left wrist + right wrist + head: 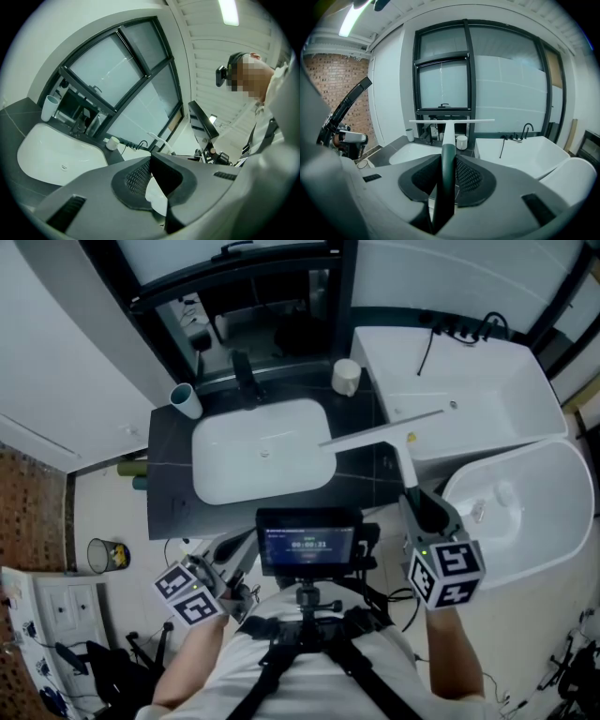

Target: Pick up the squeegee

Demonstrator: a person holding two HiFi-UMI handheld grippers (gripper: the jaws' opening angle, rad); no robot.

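Dark countertop (169, 495), white basin (234, 474), right claw (447, 159) clamping T-shaped squeegee (380, 434), left claw (151, 161) closed

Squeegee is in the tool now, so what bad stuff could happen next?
1. The right tool pinches only the squeegee's thin handle, so the wide blade might twist or slip out and drop onto the sink.
2. The blade sticks out sideways, so a swing could perhaps knock over the white cup or hit the tap.

A white squeegee (384, 427) with a dark handle was shown; the counter (169, 493) was coloured dark grey, the basin (262, 451) white, the wall (342, 79) red-brick.
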